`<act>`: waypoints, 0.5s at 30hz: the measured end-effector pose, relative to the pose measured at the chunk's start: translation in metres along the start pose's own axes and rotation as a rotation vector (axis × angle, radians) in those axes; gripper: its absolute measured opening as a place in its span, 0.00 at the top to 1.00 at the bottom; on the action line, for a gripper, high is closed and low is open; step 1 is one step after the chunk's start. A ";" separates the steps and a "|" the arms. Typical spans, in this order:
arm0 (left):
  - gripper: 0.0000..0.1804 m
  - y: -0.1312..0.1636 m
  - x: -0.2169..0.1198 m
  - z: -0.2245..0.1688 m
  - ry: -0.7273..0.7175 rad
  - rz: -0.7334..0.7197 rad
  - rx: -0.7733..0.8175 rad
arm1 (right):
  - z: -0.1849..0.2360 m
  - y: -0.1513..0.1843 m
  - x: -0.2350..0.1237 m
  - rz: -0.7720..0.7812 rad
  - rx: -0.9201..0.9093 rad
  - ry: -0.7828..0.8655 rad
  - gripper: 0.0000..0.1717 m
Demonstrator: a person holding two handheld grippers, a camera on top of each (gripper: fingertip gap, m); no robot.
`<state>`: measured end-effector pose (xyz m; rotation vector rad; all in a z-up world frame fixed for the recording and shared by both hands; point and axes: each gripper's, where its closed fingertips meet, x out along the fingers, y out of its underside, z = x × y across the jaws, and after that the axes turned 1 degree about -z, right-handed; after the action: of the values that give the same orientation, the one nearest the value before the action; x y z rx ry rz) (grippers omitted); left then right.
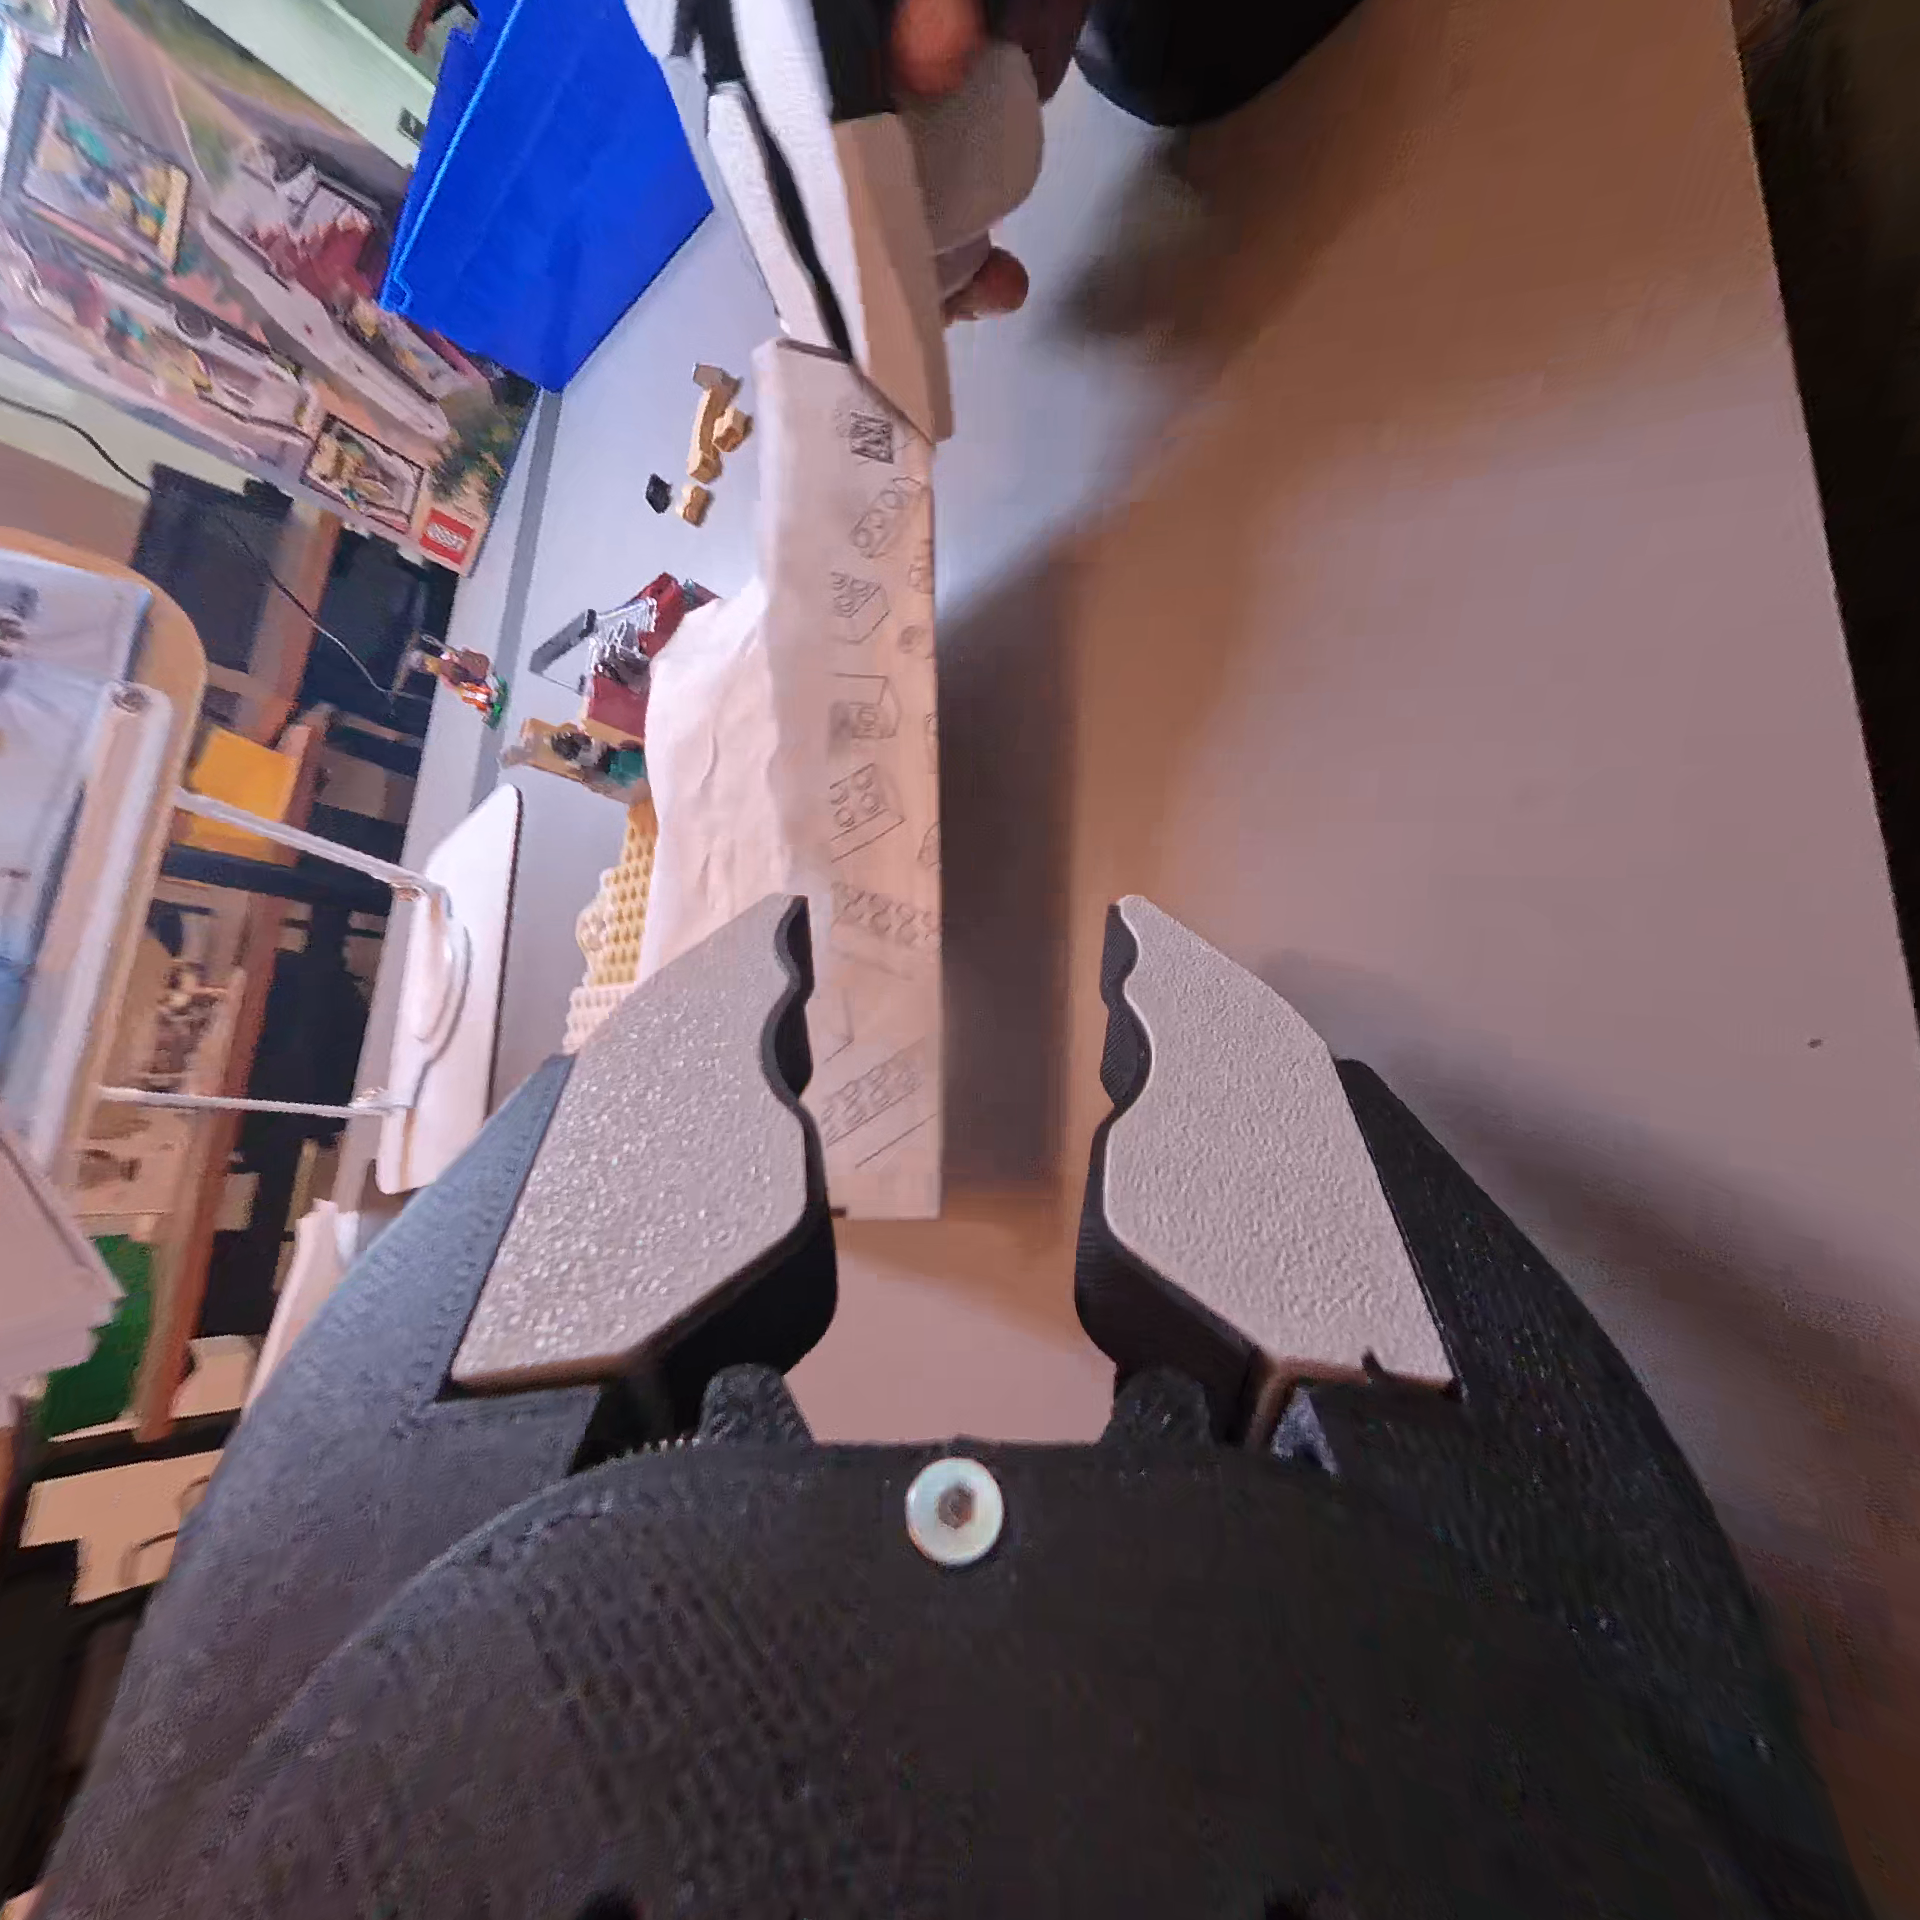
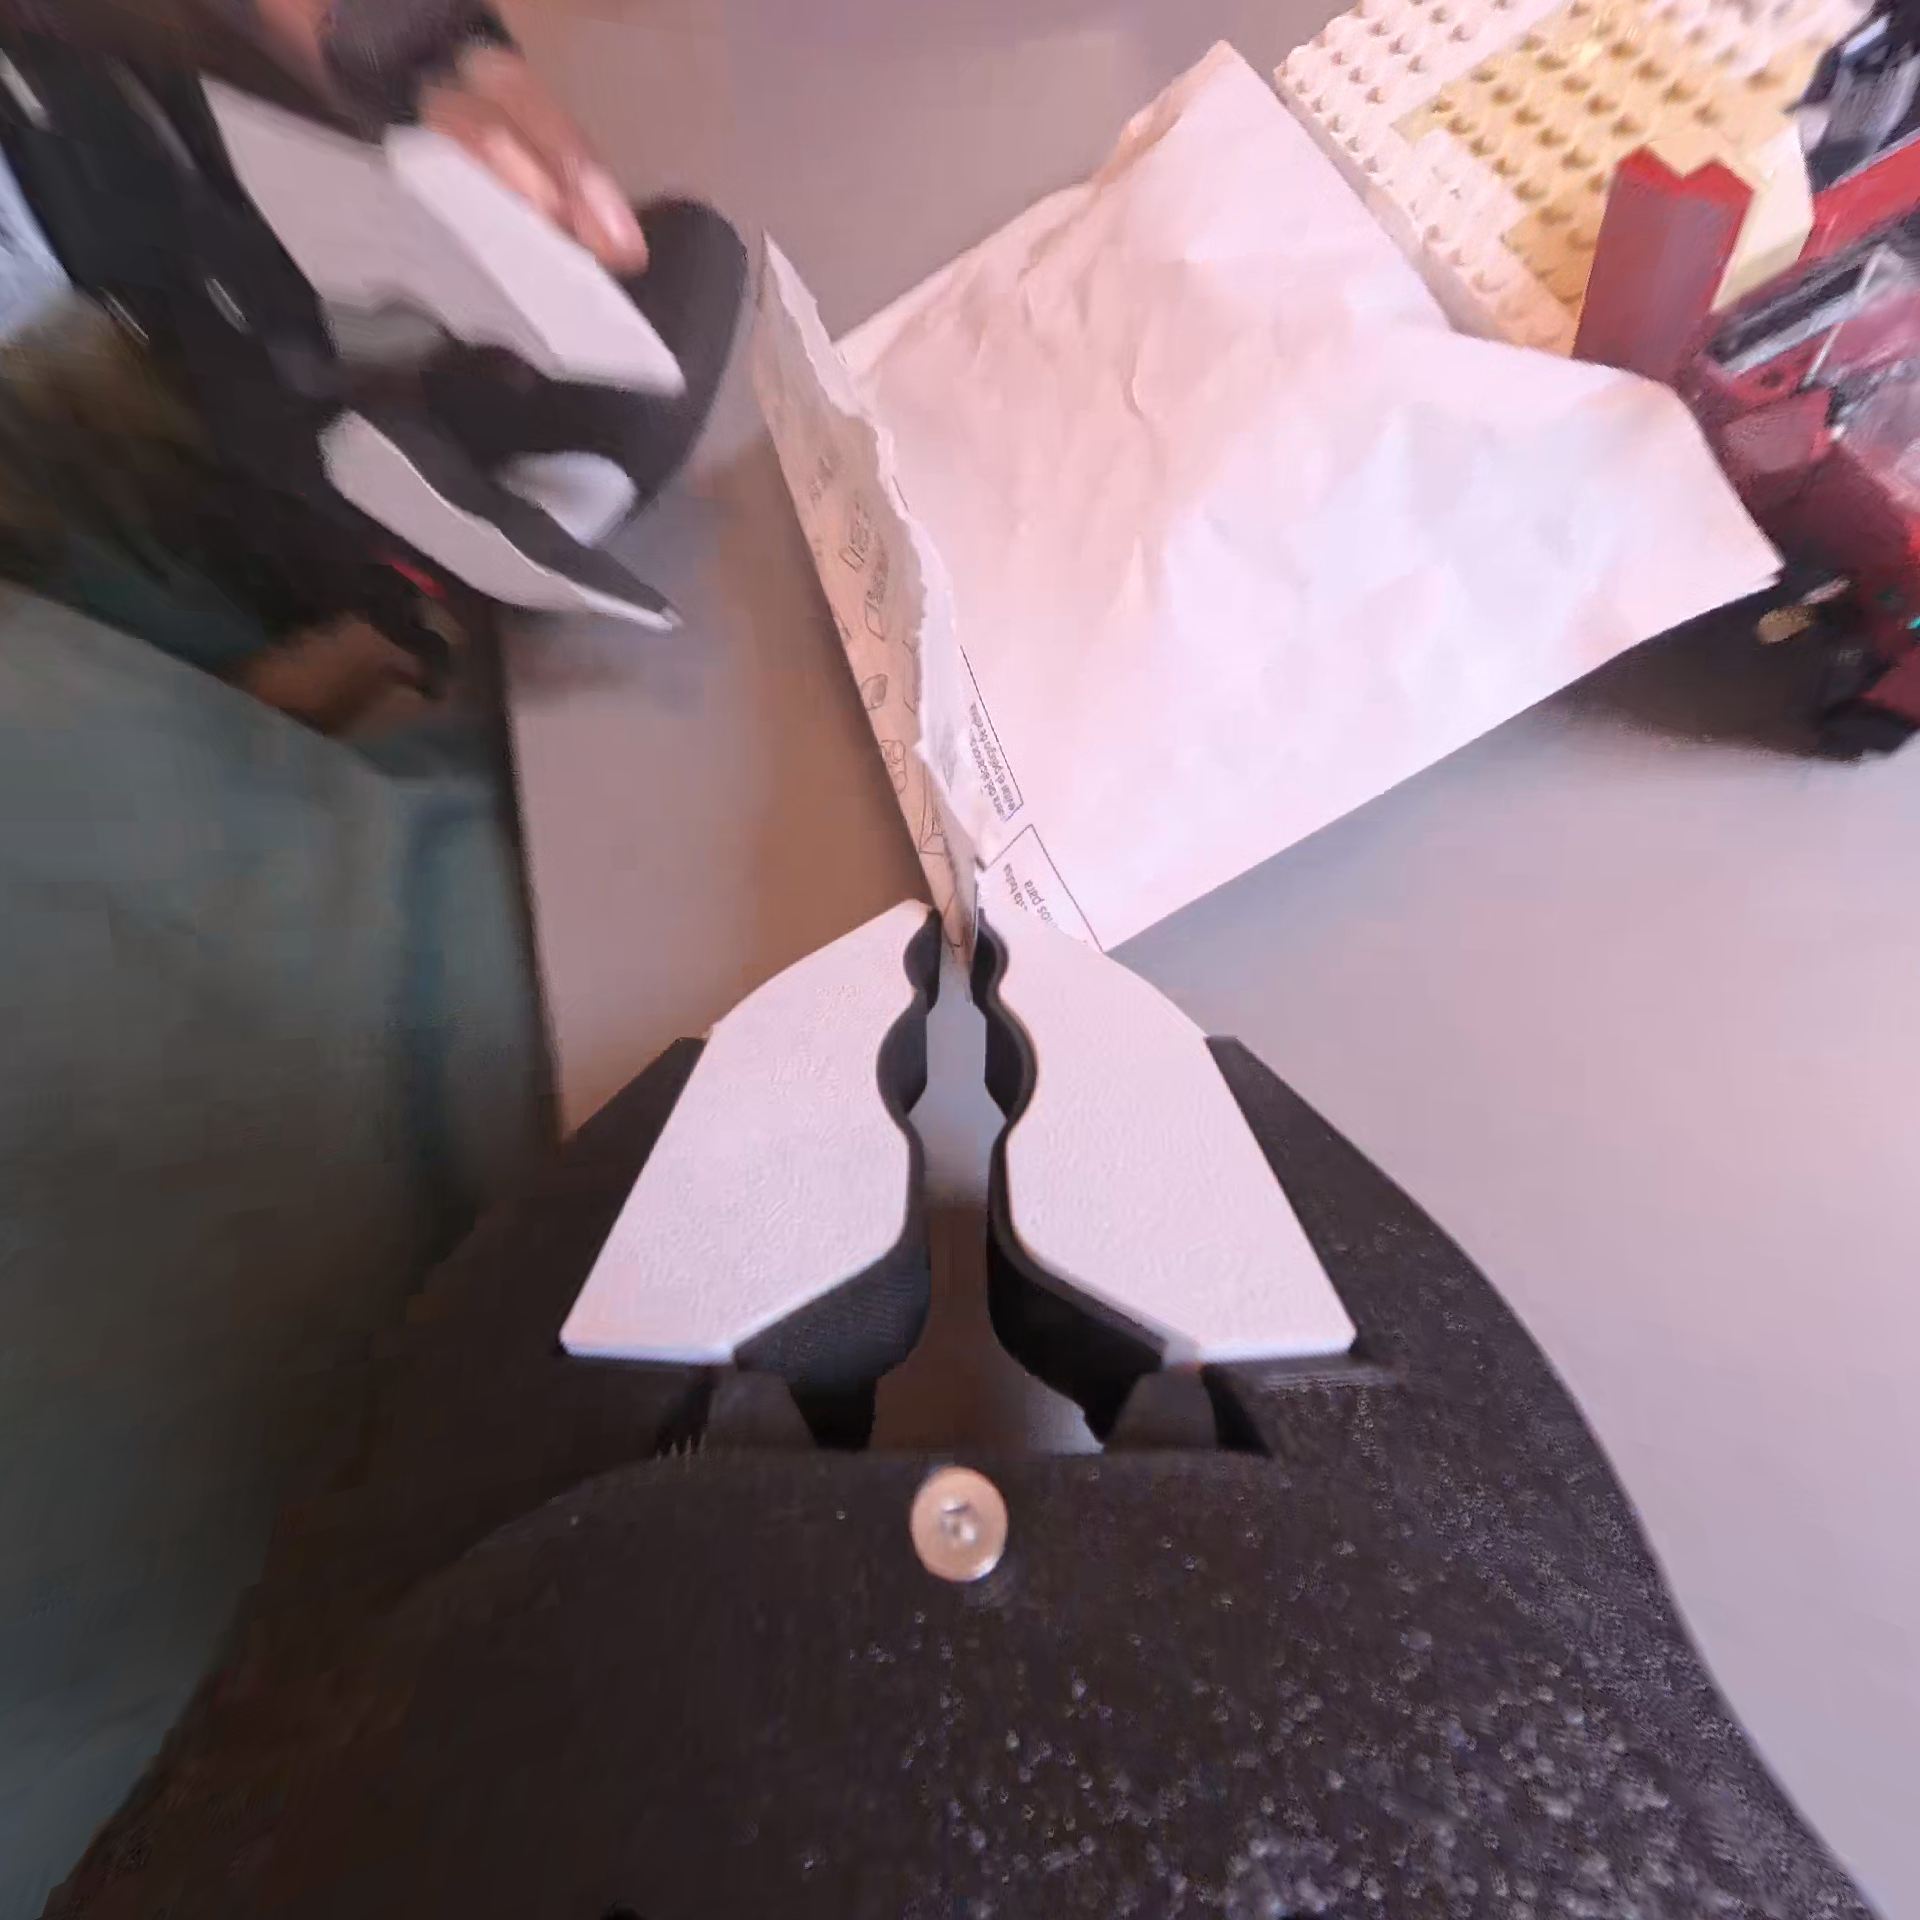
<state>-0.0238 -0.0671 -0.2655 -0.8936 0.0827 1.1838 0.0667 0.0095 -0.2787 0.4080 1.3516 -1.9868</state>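
right claw (image 2: 961, 925): closed on the torn edge of a white paper bag (image 2: 1247, 520). Both fingertips pinch the thin sheet right at its near corner.
left claw (image 1: 956, 914): open, with a clear gap between its fingers. Nothing is pressed by either pad. It looks blurred in the right wrist view, where a hand (image 2: 561, 177) grips it.
torn flap (image 1: 883, 727): a long strip printed with brick drawings, standing on edge. It runs from the right claw's pinch toward the left claw and ends just beside the left claw's left finger. I cannot tell whether the two touch.
paper bag: ripped open along one side, with the tear running most of the visible length. The rest of it lies crumpled and flat on the tabletop (image 2: 1558, 1039).
contents: none can be seen inside the bag or spilling from it.
surroundings: a tan and white studded plate (image 2: 1507, 135) and a red brick build (image 2: 1818, 364) sit just behind the bag. A few loose tan pieces (image 1: 717, 426) lie farther off, near a blue bin (image 1: 540, 187).
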 end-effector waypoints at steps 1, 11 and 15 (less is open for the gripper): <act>0.71 0.002 0.002 0.001 -0.019 0.022 0.044 | 0.005 -0.005 -0.001 -0.023 0.078 -0.057 0.97; 1.00 0.038 0.012 0.047 -0.158 0.265 0.341 | 0.037 -0.032 -0.020 -0.151 0.244 -0.355 0.84; 1.00 0.021 -0.005 0.057 -0.032 0.166 0.126 | 0.024 -0.058 -0.056 -0.355 -0.341 0.104 0.56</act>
<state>-0.0651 -0.0330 -0.2369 -0.7682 0.2070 1.3321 0.0690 0.0211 -0.1957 0.1173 1.8970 -1.9736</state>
